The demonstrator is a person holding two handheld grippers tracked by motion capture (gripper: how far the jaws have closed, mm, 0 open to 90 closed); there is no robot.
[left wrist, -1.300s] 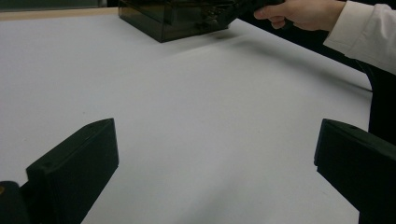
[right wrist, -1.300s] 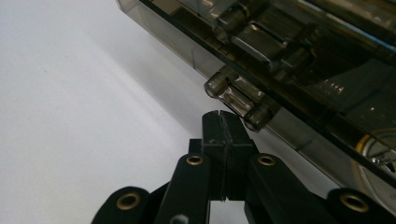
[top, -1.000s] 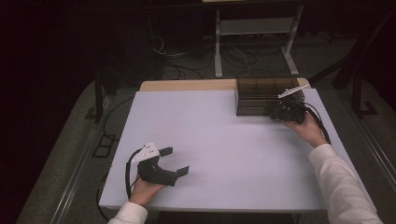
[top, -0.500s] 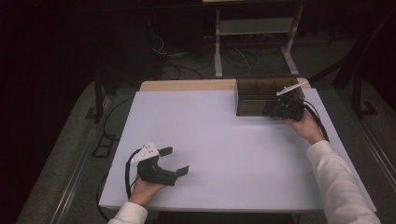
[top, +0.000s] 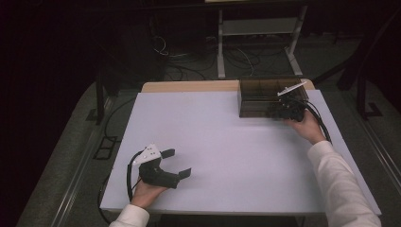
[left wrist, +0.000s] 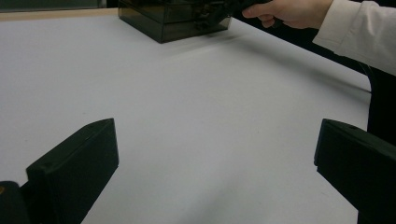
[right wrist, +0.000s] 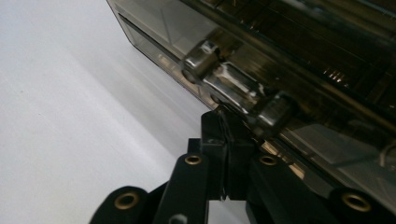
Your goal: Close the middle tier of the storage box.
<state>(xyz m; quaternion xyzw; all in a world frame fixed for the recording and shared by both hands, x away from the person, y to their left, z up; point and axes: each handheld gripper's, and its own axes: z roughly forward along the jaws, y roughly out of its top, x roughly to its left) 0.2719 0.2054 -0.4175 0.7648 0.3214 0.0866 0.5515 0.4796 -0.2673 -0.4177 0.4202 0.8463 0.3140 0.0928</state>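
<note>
A dark see-through box (top: 263, 92) stands at the table's far right. My right gripper (top: 282, 112) is at the box's near side, its jaws shut together. In the right gripper view the closed tips (right wrist: 227, 127) touch the box (right wrist: 327, 56) just under a shiny metal latch (right wrist: 238, 88); whether they pinch part of it I cannot tell. My left gripper (top: 178, 163) rests on the table at the near left, open, with nothing between its jaws. The left gripper view has those wide jaws (left wrist: 215, 135) over bare table, with the box (left wrist: 173, 21) and the other hand far off.
The white table top (top: 222, 137) runs between the two hands. A wooden strip (top: 189, 86) edges the far side. Behind the table are a metal stand (top: 257, 28) and cables on the floor. A black cable trails from each gripper.
The right gripper has edged slightly left along the box's near side. The left gripper has not moved.
</note>
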